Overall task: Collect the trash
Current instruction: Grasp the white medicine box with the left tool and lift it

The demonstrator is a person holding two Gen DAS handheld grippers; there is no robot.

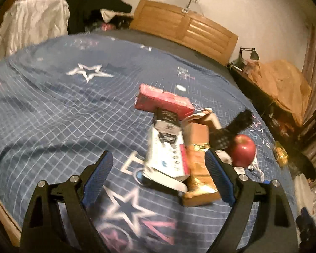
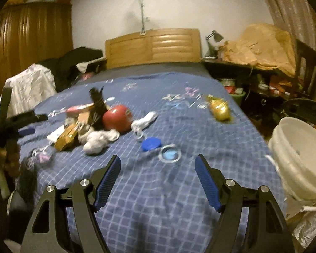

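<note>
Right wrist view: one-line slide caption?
Open right gripper over a blue bedspread strewn with litter; white bucket beside the bed.

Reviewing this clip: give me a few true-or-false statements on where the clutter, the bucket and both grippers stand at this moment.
1. The left gripper is open and empty. True.
2. The red apple sits inside the white bucket. False: it lies on the blue bedspread among the clutter.
3. The right gripper is clamped on the blue cap. False: its jaws are open, the cap lying ahead of them.
4. The pink box lies on the bed. True.
</note>
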